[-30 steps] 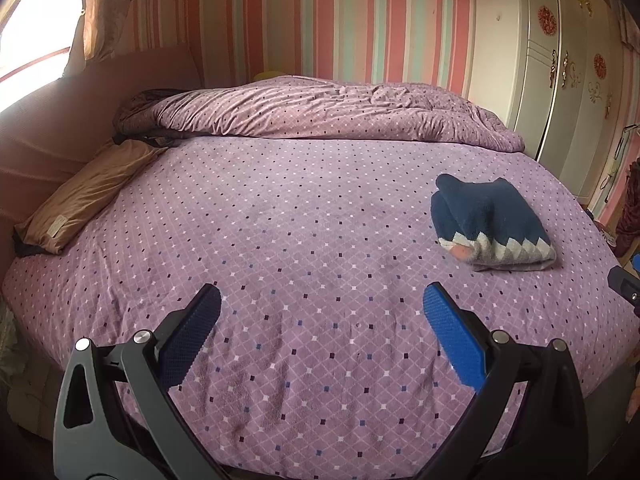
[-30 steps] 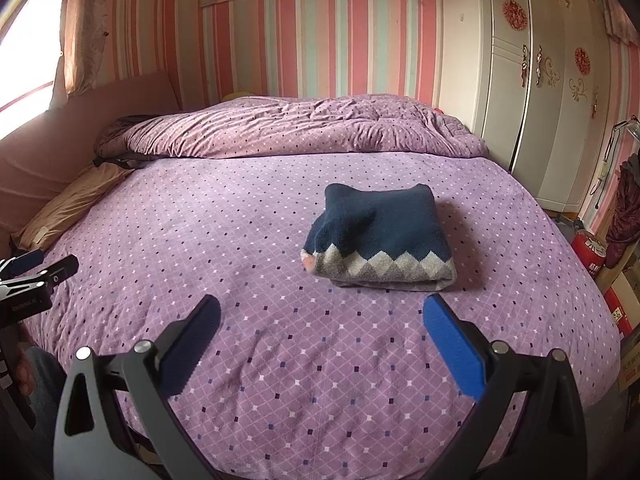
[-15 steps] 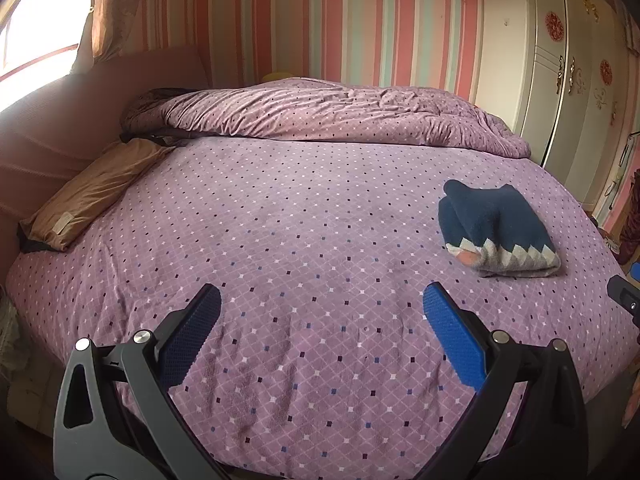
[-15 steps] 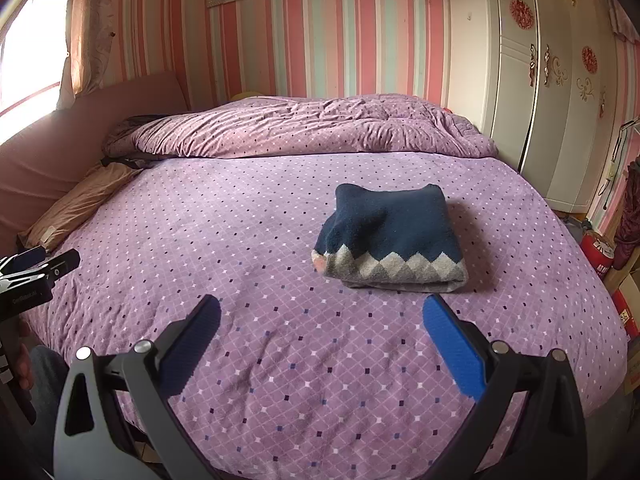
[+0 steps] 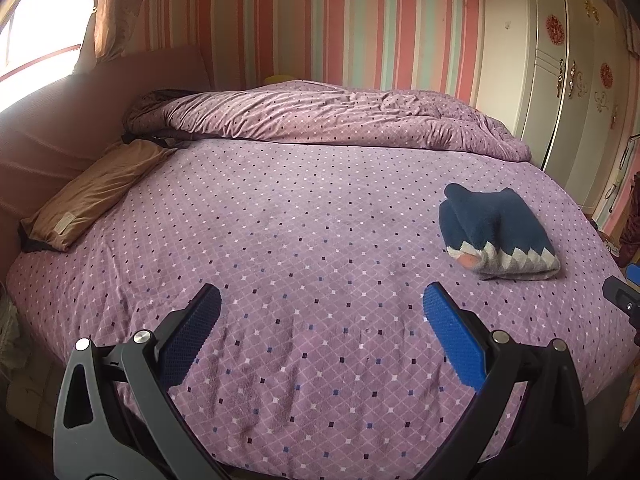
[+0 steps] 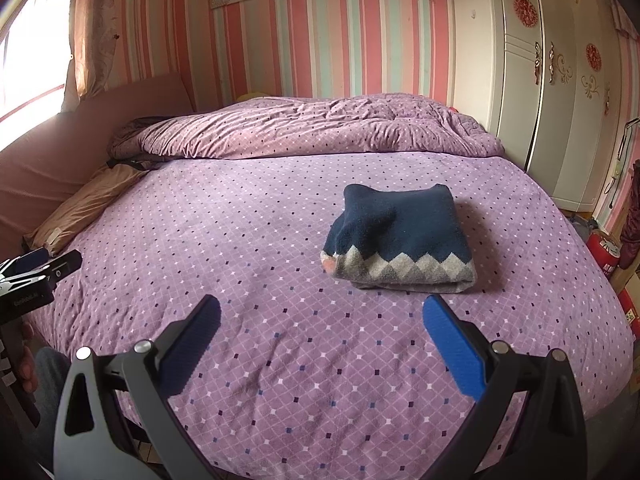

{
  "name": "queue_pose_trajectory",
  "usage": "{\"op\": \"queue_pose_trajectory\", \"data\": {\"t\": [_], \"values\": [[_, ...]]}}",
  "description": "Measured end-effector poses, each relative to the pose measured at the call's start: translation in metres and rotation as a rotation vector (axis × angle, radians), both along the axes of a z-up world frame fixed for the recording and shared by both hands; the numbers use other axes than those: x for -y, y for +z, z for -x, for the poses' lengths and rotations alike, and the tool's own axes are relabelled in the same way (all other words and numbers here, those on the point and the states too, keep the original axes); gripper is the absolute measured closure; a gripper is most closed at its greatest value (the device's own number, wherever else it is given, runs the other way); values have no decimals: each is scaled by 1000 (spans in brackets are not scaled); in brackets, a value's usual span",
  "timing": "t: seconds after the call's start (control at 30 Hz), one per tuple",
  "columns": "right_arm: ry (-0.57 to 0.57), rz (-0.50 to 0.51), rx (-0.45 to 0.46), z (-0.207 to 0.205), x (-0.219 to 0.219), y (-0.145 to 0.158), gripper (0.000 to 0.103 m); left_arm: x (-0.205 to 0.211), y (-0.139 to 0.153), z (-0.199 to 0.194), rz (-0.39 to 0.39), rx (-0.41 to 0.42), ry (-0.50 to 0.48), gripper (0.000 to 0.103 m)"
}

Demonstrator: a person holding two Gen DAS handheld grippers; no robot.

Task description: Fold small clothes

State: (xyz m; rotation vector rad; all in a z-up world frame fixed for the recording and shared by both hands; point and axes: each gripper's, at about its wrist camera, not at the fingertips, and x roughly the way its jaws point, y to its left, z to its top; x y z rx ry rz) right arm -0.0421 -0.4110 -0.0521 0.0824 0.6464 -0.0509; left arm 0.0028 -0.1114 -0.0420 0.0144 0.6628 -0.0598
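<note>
Both grippers are pulling back from the bed point(image 5: 280, 240) compared with a second ago: the sweater point(image 6: 400, 240) is sitting smaller and farther off in each wrist view, and more of the bed's near edge is coming into sight.

Working left to right. My left gripper point(image 5: 320, 320) is hovering over bare bedspread, its blue pads point(image 5: 192, 340) spread wide and holding nothing. A tan pillow point(image 5: 92, 192) is lying at the far left edge, and a bunched duvet point(image 5: 340, 120) is running across the head of the bed; neither is part of the job. From this gripper the sweater point(image 5: 496, 232) is lying ahead and well off to the right, outside the span of the fingers and touching neither.

My right gripper point(image 6: 320, 320) is likewise standing spread and empty. Here the sweater is resting just ahead of the fingers, a little right of centre, nearer the right pad point(image 6: 452, 352) than the left, clear of both. My left gripper is showing at this view's left edge.

Assessment of progress: I am judging the fold finished. The sweater is lying as a compact, squared bundle, navy panel up, zigzag band along the near edge, layers stacked evenly. No other loose garment is showing on the bed, so I am finding nothing left to fold in view.
</note>
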Motion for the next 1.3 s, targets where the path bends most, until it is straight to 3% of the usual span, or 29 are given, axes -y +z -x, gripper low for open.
{"op": "queue_pose_trajectory", "data": {"t": [1.07,1.3], "values": [[7,-3,-22,-2,-2,-11,2,-3,-7,-2,-10,-7,15,3],[6,-1,-20,-2,0,-12,2,-5,-11,-6,27,-46,15,3]]}}
